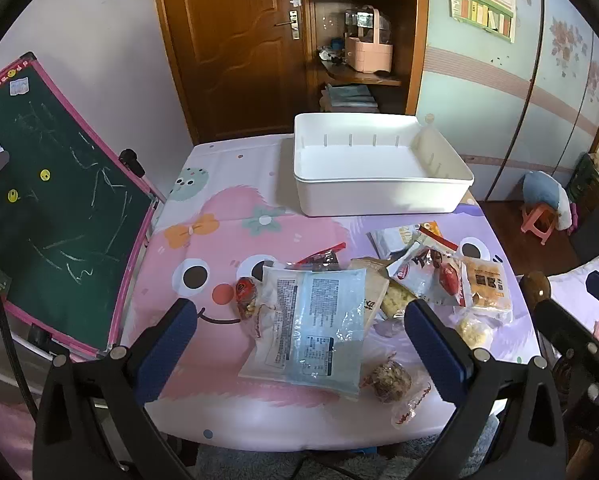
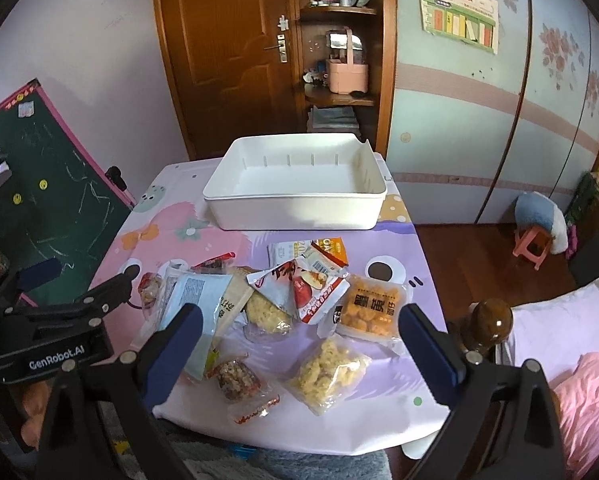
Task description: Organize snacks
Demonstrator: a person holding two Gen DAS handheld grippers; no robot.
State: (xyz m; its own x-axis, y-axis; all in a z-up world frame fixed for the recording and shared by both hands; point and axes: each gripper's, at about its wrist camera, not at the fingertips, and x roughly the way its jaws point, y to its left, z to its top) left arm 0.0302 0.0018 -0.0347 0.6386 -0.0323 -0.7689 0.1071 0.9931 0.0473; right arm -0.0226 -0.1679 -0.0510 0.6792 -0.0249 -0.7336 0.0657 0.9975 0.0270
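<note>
An empty white bin (image 1: 383, 192) (image 2: 295, 210) stands at the far side of the table. Several snack packets lie in a heap in front of it. A large pale blue packet (image 1: 311, 328) (image 2: 187, 300) lies between my left gripper's fingers. My left gripper (image 1: 301, 320) is open and empty above it. An orange biscuit pack (image 2: 373, 310) (image 1: 489, 284), a clear bag of yellow puffs (image 2: 327, 372) and a brown nut-cake packet (image 2: 235, 378) (image 1: 387, 378) lie near my right gripper (image 2: 299, 330), which is open and empty.
The table has a pink and purple cartoon cloth (image 1: 203, 240). A green chalkboard (image 1: 55, 208) leans at the left edge. A wooden bedpost knob (image 2: 491, 320) and a bed stand at the right. A door and shelves are behind the table.
</note>
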